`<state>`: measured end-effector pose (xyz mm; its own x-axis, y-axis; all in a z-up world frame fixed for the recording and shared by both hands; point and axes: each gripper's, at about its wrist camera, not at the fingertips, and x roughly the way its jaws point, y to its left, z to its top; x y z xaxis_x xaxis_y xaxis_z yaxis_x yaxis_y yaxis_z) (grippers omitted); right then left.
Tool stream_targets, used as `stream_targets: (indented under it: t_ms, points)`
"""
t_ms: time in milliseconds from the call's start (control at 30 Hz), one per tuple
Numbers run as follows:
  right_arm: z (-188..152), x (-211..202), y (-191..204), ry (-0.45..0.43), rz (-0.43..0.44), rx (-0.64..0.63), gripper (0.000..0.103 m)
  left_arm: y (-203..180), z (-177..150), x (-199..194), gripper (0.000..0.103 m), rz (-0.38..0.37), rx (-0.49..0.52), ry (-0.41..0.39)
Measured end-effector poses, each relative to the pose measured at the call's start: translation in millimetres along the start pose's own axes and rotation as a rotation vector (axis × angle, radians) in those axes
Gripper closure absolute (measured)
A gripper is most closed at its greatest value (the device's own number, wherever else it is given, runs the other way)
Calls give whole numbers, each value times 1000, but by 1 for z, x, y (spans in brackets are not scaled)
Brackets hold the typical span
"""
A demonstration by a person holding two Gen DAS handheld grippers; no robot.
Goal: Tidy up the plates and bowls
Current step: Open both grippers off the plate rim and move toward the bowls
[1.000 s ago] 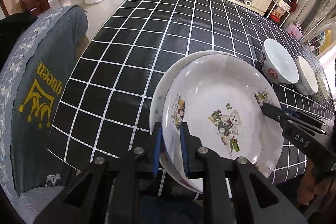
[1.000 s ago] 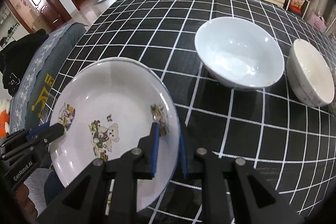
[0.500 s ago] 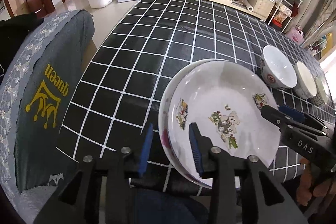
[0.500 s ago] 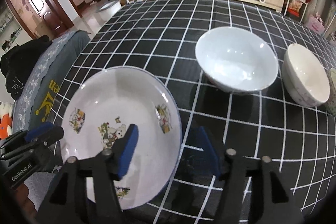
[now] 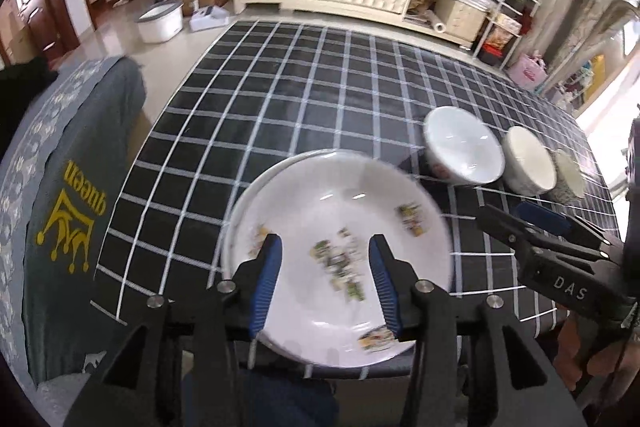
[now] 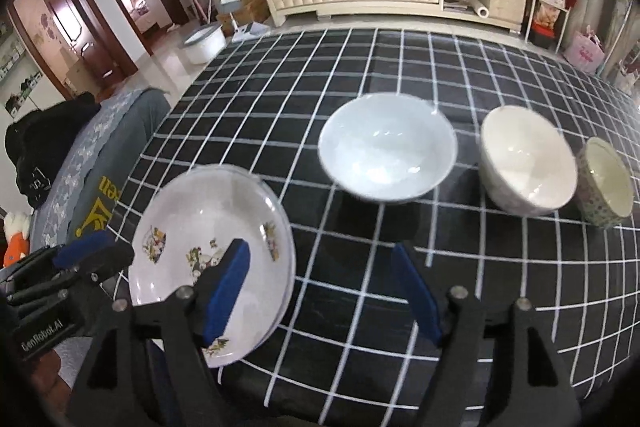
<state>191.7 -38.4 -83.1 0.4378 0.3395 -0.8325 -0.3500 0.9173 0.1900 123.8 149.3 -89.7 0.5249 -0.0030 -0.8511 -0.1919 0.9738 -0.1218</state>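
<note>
White china with little bear prints is what I've got in front of me: the top plate (image 5: 340, 227) sits on a second plate (image 5: 256, 187) whose rim peeks out at about 10 o'clock. The stack is on the black checked tablecloth (image 5: 280, 99), right at the near edge of the table.

My left gripper (image 5: 324, 267) has its blue-padded fingers spread wide, holding nothing, hovering over the near side of the plate. My right gripper (image 6: 320, 291) is spread just as wide and empty too. From its camera the plate stack (image 6: 212, 247) is at roughly 8 o'clock, its left finger (image 6: 226, 287) overlapping the plate's rim in the view, though I can't tell if it's actually touching.

Out past the plates are three bowls in a row running to 3 o'clock: a big white bowl (image 6: 388, 159), then a cream bowl (image 6: 528, 163) right beside it, then a small patterned bowl (image 6: 608, 183) touching or nearly touching that one. All three are upright.

At 9 o'clock, off the table, there's a grey chair cover (image 5: 72, 195) with a yellow crown print.
</note>
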Motion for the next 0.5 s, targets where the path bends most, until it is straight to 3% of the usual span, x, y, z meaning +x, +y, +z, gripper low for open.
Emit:
stream_targets:
  t_ms: [267, 500]
  points:
    - [25, -26, -29, -52, -30, -9, 25, -53, 30, -2, 44, -44, 99, -35]
    - [47, -20, -62, -43, -19, -18, 25, -90, 61, 14, 43, -60, 164, -41]
